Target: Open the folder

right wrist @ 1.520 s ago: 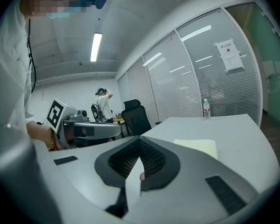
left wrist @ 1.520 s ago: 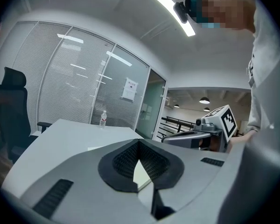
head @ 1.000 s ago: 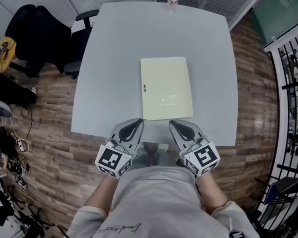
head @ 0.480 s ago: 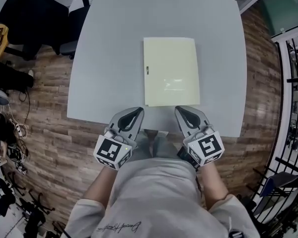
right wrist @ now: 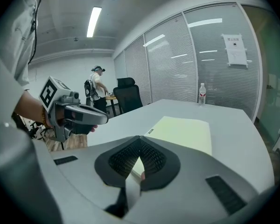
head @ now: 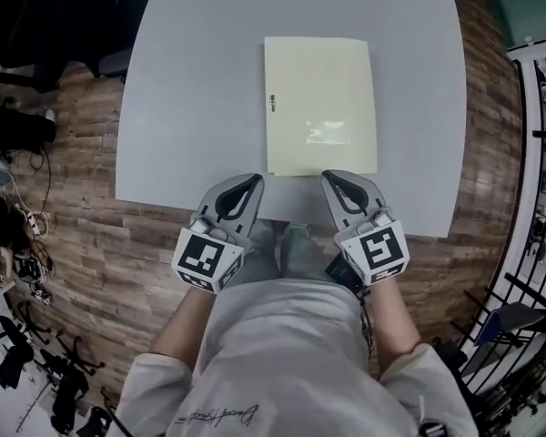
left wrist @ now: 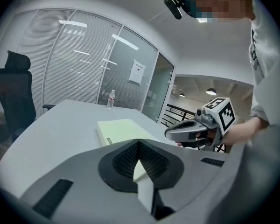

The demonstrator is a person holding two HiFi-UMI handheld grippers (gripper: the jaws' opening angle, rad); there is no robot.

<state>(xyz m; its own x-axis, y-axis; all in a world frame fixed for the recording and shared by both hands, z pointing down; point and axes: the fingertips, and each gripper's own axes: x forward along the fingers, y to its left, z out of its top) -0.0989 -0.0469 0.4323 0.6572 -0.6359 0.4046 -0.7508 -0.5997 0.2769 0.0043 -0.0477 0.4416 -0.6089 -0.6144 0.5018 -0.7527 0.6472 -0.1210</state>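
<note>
A pale yellow folder (head: 320,106) lies closed and flat on the grey table (head: 196,107), spine to the left with a small dark label. My left gripper (head: 254,181) hovers over the table's near edge, its tip just left of the folder's near left corner. My right gripper (head: 330,177) is level with it, its tip at the folder's near edge. Both are shut with nothing held. The left gripper view shows the folder (left wrist: 122,129) beyond the closed left gripper (left wrist: 139,143). The right gripper view shows the folder (right wrist: 184,130) ahead of the closed right gripper (right wrist: 140,138).
A water bottle (left wrist: 111,98) stands at the table's far edge. A black office chair (head: 36,16) stands off the far left corner. Railings (head: 541,153) run along the right. Cables and gear (head: 18,244) litter the wood floor on the left. A person (right wrist: 97,90) stands far off.
Both grippers have sunk toward the table, tips now at the folder's near edge. The head view has tilted down, so the bottle has left that view.
</note>
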